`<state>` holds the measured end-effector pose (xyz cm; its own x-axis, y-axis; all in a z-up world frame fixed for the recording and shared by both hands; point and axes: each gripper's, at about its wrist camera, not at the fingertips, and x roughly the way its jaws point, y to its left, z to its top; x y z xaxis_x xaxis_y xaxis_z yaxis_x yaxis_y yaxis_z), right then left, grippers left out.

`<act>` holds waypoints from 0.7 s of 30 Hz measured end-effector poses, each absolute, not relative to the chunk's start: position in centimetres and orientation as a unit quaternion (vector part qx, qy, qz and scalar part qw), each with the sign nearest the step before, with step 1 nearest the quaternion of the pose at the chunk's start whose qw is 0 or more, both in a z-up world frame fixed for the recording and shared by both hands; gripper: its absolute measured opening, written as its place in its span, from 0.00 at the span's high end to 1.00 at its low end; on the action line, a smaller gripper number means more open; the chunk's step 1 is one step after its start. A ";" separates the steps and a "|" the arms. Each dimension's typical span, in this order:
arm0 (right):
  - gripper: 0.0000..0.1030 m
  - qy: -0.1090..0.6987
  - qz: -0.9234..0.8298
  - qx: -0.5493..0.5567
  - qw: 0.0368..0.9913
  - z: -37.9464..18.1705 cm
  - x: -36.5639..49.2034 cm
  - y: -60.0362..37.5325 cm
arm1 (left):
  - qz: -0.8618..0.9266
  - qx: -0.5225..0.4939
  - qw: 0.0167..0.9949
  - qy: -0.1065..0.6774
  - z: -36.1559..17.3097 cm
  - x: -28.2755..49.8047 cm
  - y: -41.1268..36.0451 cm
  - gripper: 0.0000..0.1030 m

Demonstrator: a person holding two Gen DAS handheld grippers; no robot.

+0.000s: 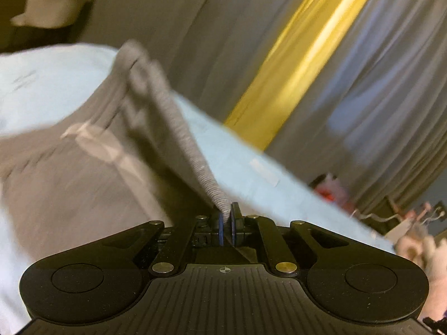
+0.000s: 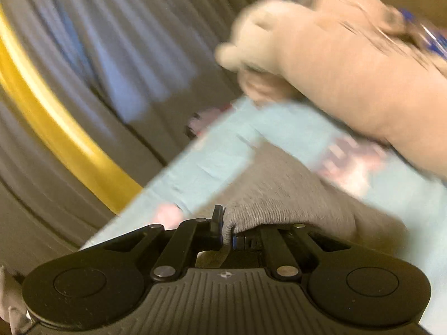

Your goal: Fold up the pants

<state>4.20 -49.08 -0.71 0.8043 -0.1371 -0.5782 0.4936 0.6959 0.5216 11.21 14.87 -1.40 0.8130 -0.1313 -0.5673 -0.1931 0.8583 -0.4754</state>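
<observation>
Grey curtains (image 1: 363, 89) hanging in folds ahead of me, a bright yellow strip (image 1: 301, 55) running down between them, a pale blue sheet (image 1: 251, 178) lying over the bed, a big beige plush toy (image 2: 349, 64) sitting on it, everything blurring.

My left tongs (image 1: 226, 217) pinch the grey pants (image 1: 178, 128) waistband — fabric lifted over the light-blue sheet (image 1: 251, 167).

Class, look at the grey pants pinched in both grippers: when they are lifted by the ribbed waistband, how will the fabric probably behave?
The grey pants look floppy: the cloth sags in folds below the left gripper. They probably weigh little. The ribbed waistband bunches at the right gripper, so it likely stretches rather than slips.
</observation>
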 end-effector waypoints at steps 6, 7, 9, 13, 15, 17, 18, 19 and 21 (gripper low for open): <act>0.94 0.299 -0.216 0.374 0.851 -5.1 0.2 -49.4 | 0.072 -0.322 0.869 0.368 -6.4 5.2 15.5 0.93; 0.94 0.294 -0.218 0.385 0.847 -5.6 -0.2 -49.5 | 0.078 -0.323 0.866 0.372 -6.6 4.8 15.9 0.93; 0.89 0.285 -0.218 0.399 0.843 -5.9 -0.8 -49.5 | 0.103 -0.333 0.859 0.375 -6.4 4.3 17.3 0.86; 0.78 0.272 -0.210 0.420 0.840 -6.1 -0.5 -49.5 | 0.158 -0.337 0.870 0.323 -4.3 4.6 20.3 0.22; 0.67 0.273 -0.209 0.429 0.835 -6.5 0.0 -49.5 | 0.176 -0.318 0.880 0.306 -3.5 6.0 21.1 0.18; 0.63 0.273 -0.205 0.440 0.831 -7.0 0.3 -49.4 | 0.194 -0.283 0.882 0.323 -3.4 7.9 22.2 0.18; 0.63 0.274 -0.205 0.443 0.828 -7.3 0.6 -49.4 | 0.207 -0.273 0.879 0.331 -3.7 8.9 22.6 0.18; 0.63 0.276 -0.203 0.444 0.828 -7.6 0.6 -49.4 | 0.213 -0.270 0.874 0.343 -4.1 9.7 23.0 0.19; 0.77 0.281 -0.201 0.442 0.828 -7.9 1.2 -49.4 | 0.222 -0.278 0.860 0.366 -5.8 9.8 23.7 0.30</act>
<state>1.16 -49.37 -7.93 0.7612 -0.0843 -0.6430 0.5815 0.5276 0.6192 9.81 23.73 -5.78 0.6338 0.1789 -0.7526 -0.5861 0.7460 -0.3162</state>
